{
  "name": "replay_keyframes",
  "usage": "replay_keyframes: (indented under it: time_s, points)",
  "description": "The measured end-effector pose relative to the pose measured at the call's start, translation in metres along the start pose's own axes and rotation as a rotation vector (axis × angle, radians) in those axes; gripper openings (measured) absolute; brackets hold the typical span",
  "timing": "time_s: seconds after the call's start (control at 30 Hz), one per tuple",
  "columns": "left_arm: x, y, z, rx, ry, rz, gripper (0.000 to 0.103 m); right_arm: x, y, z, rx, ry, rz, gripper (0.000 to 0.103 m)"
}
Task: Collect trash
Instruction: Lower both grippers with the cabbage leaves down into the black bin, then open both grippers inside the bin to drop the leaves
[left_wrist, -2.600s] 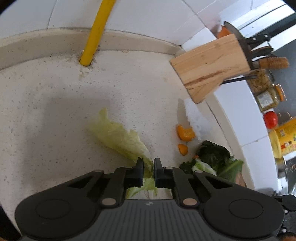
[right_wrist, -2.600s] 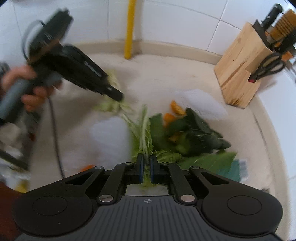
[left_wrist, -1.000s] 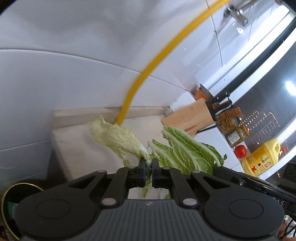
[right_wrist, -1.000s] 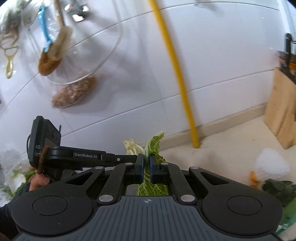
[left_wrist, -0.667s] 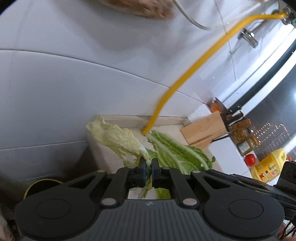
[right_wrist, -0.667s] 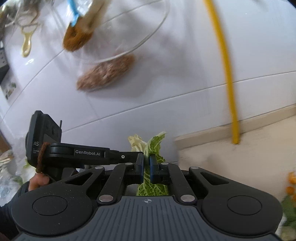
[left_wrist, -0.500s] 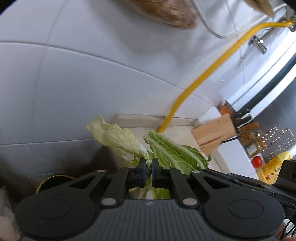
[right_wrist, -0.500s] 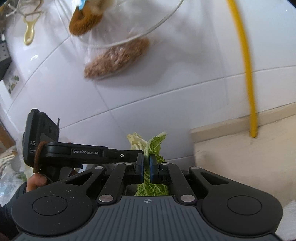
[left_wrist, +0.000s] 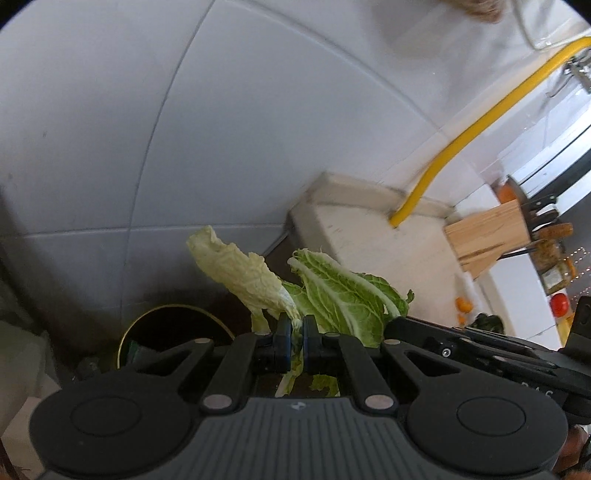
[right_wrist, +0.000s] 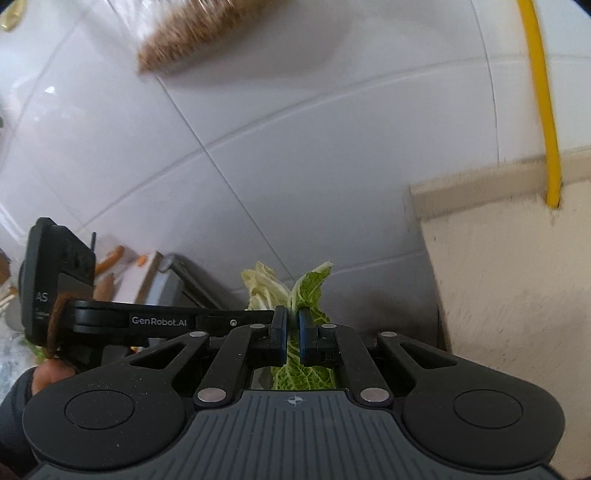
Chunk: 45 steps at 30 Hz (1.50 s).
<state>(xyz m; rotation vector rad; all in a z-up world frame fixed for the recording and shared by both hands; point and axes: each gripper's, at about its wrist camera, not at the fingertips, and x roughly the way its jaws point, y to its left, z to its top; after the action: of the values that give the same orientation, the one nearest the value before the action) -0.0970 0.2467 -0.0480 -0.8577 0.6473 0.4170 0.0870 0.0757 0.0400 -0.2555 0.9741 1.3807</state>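
My left gripper (left_wrist: 294, 325) is shut on a pale yellow-green cabbage leaf (left_wrist: 240, 269), held in the air beside the counter's end. Below and to its left stands a dark round bin (left_wrist: 173, 325) with a gold rim. My right gripper (right_wrist: 291, 325) is shut on a greener cabbage leaf (right_wrist: 310, 284), which also shows in the left wrist view as the green leaf (left_wrist: 343, 291) just right of the pale one. The two grippers hang side by side, the left gripper's body (right_wrist: 147, 321) reaching in from the left of the right wrist view.
The speckled counter (left_wrist: 399, 251) ends at the right, with a yellow pipe (left_wrist: 476, 125), a wooden knife block (left_wrist: 487, 236), orange peel (left_wrist: 463, 304) and dark greens (left_wrist: 487, 321) on it. White tiled wall (right_wrist: 295, 147) fills the background. A hand (right_wrist: 48, 373) grips the left tool.
Both grippers have swung left off the counter and sunk, each still carrying its leaf. The counter slid to the right of both views and the dark bin came into sight.
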Motion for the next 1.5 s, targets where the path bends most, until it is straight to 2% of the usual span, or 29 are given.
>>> replay_keyframes:
  time_s: [0.63, 0.7, 0.77, 1.0, 1.27, 1.5]
  points:
    - [0.054, 0.045, -0.005, -0.008, 0.143, 0.095, 0.003, 0.087, -0.016, -0.017, 0.066, 0.148, -0.082, 0.009]
    - [0.06, 0.05, -0.005, -0.019, 0.161, 0.109, 0.007, 0.095, -0.017, -0.018, 0.07, 0.157, -0.103, 0.016]
    - [0.065, 0.055, -0.005, -0.035, 0.178, 0.121, 0.008, 0.103, -0.02, -0.019, 0.079, 0.171, -0.112, 0.018]
    - [0.06, 0.045, -0.007, 0.053, 0.139, 0.156, 0.01, 0.114, -0.021, -0.024, 0.1, 0.199, -0.142, 0.02]
    - [0.055, 0.034, -0.007, 0.135, 0.106, 0.167, 0.01, 0.094, -0.012, -0.025, 0.061, 0.17, -0.189, 0.021]
    - [0.052, 0.024, -0.01, 0.224, 0.062, 0.225, 0.011, 0.078, -0.007, -0.027, 0.049, 0.141, -0.218, 0.022]
